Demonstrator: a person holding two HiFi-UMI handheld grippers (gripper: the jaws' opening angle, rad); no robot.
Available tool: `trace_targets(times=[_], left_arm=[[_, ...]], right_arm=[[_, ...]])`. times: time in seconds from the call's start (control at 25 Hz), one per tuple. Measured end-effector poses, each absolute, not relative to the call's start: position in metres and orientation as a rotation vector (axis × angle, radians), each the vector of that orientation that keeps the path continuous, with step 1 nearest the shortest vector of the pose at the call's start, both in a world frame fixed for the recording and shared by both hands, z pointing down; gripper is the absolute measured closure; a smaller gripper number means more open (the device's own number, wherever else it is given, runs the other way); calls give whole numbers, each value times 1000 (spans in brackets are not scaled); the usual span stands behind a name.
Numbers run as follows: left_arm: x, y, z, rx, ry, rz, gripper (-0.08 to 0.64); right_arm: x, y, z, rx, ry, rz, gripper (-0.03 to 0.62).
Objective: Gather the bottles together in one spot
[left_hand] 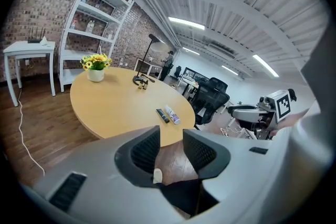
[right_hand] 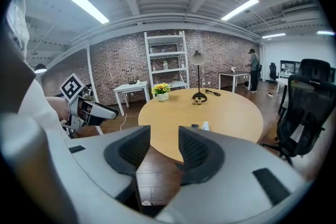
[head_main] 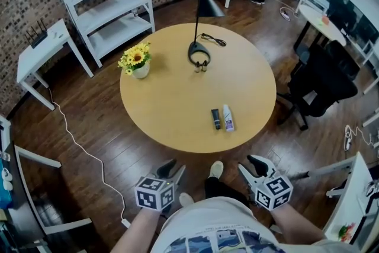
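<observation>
Both jaw pairs apart, nothing between them. Left gripper (head_main: 174, 169) and right gripper (head_main: 249, 164) hover over wood floor, short of the round table (head_main: 172, 103). Ahead of the jaws, just past the table's near edge: black bottle (head_main: 216, 119) and white bottle (head_main: 228, 118) lying side by side, label print too small to read. Farther ahead, two small bottles (head_main: 197, 67) at the lamp (head_main: 207, 6) base. Flower pot (head_main: 140, 63) ahead-left. Office chair (head_main: 323, 77) off to the right. Only the table edge lies between jaws and bottles.

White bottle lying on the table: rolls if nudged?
Probably: the white bottle lies on its side and looks round, so a sideways push likely rolls it. The black bottle beside it may block a roll that way. Looks small, so probably light.
</observation>
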State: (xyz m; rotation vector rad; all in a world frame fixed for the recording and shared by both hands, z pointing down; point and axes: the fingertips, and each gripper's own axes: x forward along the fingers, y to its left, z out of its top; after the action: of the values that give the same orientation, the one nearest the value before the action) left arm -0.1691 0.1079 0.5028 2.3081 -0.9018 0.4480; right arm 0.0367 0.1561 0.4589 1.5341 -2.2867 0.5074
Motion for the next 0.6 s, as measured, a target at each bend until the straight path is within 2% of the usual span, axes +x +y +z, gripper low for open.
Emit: trace_targets(times=[0.4, 0.6], left_arm=[[-133, 98, 526, 2269, -853, 494, 422], [-82, 71, 552, 2212, -841, 577, 423]], right_arm=[[61, 138, 473, 1482, -2306, 553, 396], [87, 112, 478, 1366, -2354, 543, 318]])
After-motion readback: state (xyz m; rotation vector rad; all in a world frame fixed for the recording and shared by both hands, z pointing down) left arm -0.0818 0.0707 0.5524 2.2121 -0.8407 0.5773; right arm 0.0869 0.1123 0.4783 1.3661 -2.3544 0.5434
